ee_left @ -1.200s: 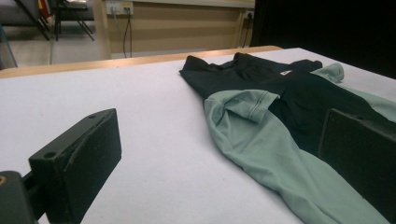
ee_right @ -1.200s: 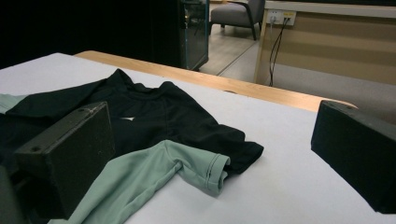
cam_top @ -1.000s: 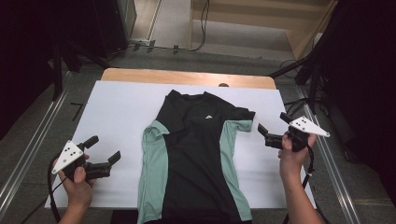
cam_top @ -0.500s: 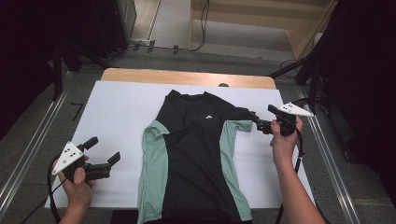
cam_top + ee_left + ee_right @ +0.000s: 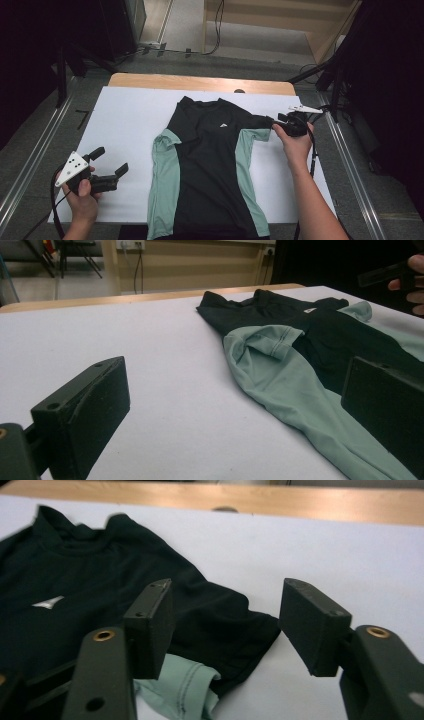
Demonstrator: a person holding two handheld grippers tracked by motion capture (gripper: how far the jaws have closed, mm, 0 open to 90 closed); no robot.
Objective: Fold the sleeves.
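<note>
The black and mint-green T-shirt (image 5: 207, 170) lies flat, face up, in the middle of the white table (image 5: 125, 120), collar toward the far edge, hem toward the person, long axis running near to far. Folding looks barely begun. The right gripper (image 5: 276, 121) hovers at the shirt's sleeve (image 5: 235, 625), jaws wide, holding nothing. The left gripper (image 5: 111, 161) waits well left of the shirt, jaws wide too.

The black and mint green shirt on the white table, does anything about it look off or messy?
Yes. The black and mint green shirt lies mostly flat, but both short sleeves are folded in: one doubled over the green side panel, the other bunched beside the open right gripper.
</note>
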